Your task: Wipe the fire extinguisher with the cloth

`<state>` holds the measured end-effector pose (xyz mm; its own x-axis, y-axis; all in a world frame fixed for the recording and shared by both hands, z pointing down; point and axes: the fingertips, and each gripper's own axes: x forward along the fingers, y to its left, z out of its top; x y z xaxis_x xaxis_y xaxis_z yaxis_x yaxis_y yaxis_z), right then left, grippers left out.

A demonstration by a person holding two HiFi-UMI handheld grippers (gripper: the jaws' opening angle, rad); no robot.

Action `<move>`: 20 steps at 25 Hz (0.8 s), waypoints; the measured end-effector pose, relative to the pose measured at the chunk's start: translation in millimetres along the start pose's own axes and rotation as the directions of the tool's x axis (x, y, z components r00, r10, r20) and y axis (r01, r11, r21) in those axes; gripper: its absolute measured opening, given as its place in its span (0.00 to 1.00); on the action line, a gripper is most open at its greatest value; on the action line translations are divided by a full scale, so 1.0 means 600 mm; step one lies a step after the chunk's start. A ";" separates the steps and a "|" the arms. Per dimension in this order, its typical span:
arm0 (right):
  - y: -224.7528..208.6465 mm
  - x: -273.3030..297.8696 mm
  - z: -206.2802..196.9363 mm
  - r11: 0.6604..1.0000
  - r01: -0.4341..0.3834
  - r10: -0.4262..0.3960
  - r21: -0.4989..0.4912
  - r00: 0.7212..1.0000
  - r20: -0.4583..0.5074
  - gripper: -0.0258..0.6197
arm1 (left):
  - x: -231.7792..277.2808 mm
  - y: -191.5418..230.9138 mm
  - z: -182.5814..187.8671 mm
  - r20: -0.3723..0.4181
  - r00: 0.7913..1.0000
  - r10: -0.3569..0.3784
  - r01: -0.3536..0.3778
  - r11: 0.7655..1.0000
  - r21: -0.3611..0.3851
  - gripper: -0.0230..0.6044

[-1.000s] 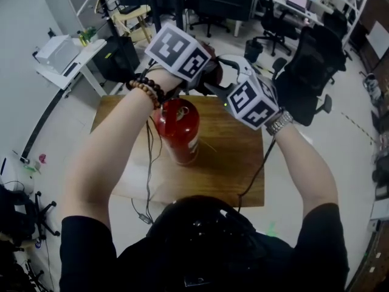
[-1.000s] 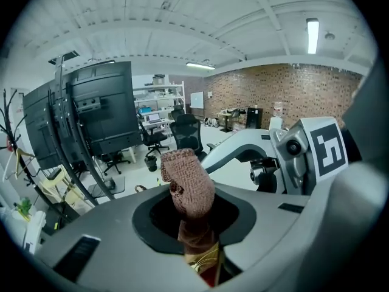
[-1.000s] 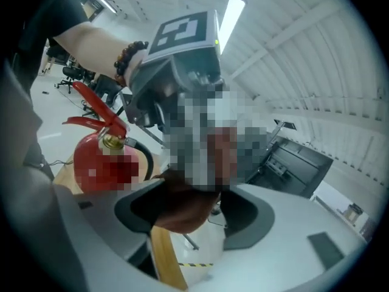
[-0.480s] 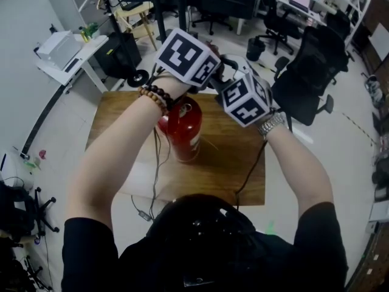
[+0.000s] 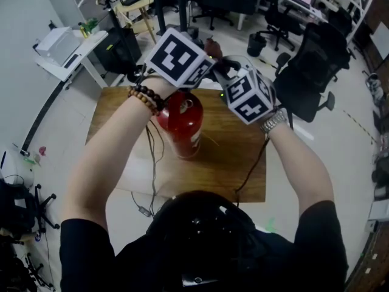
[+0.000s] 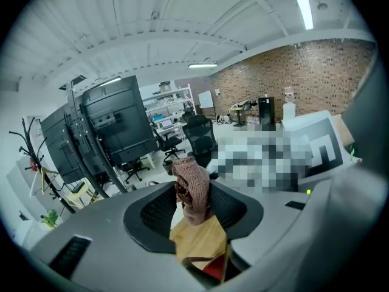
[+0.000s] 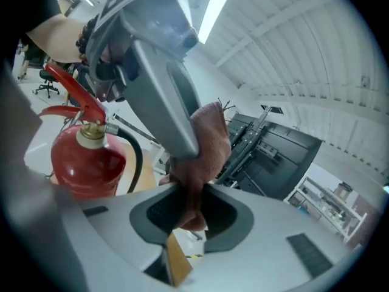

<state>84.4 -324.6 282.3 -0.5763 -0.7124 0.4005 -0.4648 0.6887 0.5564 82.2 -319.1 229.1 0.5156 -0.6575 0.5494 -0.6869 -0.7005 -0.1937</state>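
The soft, floppy cloth (image 6: 192,190) hangs free in the left gripper (image 6: 194,210), jaws just opened, while the right gripper (image 7: 191,210), just closing, pinches its bunched end.

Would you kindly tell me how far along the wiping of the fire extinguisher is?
Done: the cloth is picked up. In hand: a handover; the left gripper has just opened its jaws with it between them, the right gripper has just closed its jaws on it. Left: wiping the upright fire extinguisher on the table.
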 end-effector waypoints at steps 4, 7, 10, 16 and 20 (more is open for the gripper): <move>0.016 -0.009 0.000 0.997 -0.081 0.081 0.012 0.997 0.004 0.19 | -0.022 0.006 -0.001 0.022 1.000 0.012 -0.011 1.000 -0.025 0.30; 0.022 -0.003 -0.018 0.992 -0.126 0.127 0.022 0.991 -0.048 0.18 | -0.046 0.021 0.002 0.036 0.998 0.061 -0.060 0.998 -0.015 0.30; 0.028 -0.009 -0.030 0.986 -0.161 0.163 0.043 0.985 -0.057 0.18 | -0.074 0.044 -0.001 0.033 0.991 0.131 -0.131 0.991 -0.010 0.30; 0.081 -0.040 0.036 0.948 -0.319 0.319 0.002 0.947 0.047 0.18 | -0.096 0.088 -0.043 -0.032 0.971 0.238 -0.238 0.971 -0.008 0.30; 0.125 -0.042 0.042 0.916 -0.401 0.402 -0.032 0.915 0.041 0.18 | -0.103 0.109 -0.096 -0.118 0.944 0.308 -0.308 0.951 0.013 0.30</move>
<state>47.2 -251.8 295.7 -0.7413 -0.3696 0.5602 -0.1731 0.9118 0.3725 -24.2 -308.4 229.0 0.2151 -0.8037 0.5548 -0.8059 -0.4670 -0.3640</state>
